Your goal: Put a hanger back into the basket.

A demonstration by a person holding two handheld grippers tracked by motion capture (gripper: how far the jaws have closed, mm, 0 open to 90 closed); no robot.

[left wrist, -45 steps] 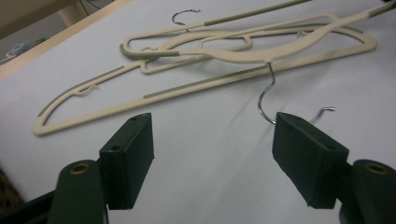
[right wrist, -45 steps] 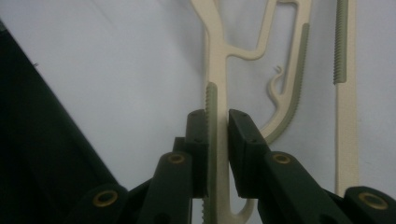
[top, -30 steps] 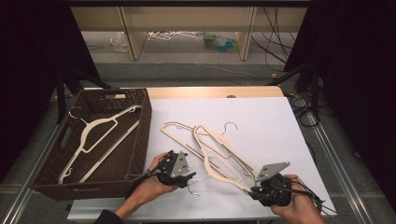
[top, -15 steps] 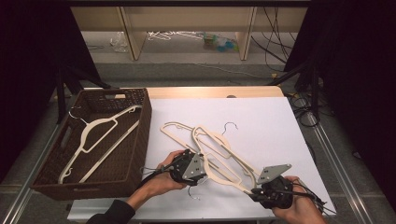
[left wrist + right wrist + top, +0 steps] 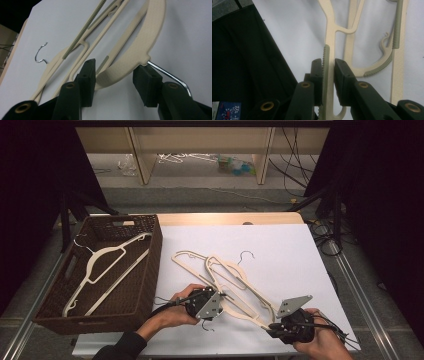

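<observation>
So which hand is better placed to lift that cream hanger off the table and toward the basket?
Right. The right gripper is already shut on the hanger's arm, while the left gripper has been closing around its neck, pads not yet pressing. The basket sits on the left.

A brown wicker basket (image 5: 145,270) sits at the white table's (image 5: 290,245) left edge. One cream hanger (image 5: 100,265) lies inside it. Cables (image 5: 325,232) trail on the floor right of the table.

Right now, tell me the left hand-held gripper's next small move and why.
Probably finish closing the left hand-held gripper on the cream hanger's neck: it has just been closing, yet its pads stand apart. The right hand-held gripper already pinches a hanger arm.
</observation>
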